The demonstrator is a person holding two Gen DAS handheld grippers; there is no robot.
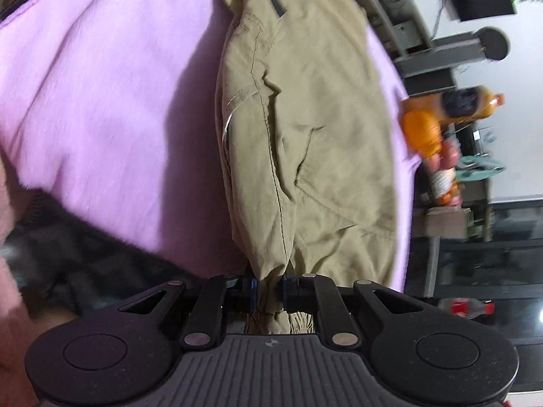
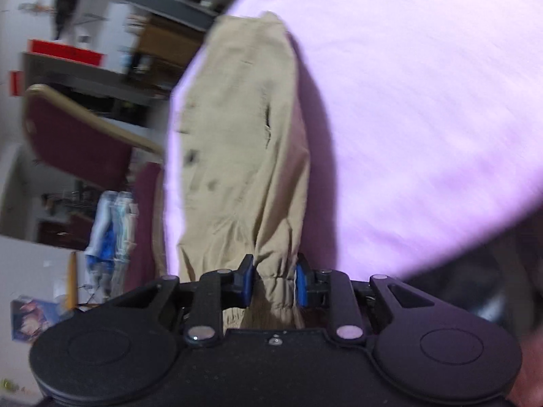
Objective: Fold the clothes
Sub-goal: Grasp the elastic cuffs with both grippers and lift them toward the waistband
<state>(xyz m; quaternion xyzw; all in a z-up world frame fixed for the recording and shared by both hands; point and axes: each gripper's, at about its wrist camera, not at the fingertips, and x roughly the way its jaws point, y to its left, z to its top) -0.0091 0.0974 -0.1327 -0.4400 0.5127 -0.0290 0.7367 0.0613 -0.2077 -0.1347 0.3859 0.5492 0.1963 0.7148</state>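
Looking along the left gripper [image 1: 269, 291], khaki trousers [image 1: 305, 129] are seen stretched over the pink blanket [image 1: 118, 101] near its right edge, one end pinched between closed jaws. In the right wrist view, the right gripper [image 2: 273, 283] is clamped on a gathered cuff, near the blanket's left edge. A lengthwise fold seems underway; both held ends should next be carried across together.

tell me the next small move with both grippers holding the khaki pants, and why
Probably carry both gathered ends forward together and lay them over the far part. The left gripper and right gripper each pinch bunched fabric of the khaki pants, which stretch away across the pink sheet.
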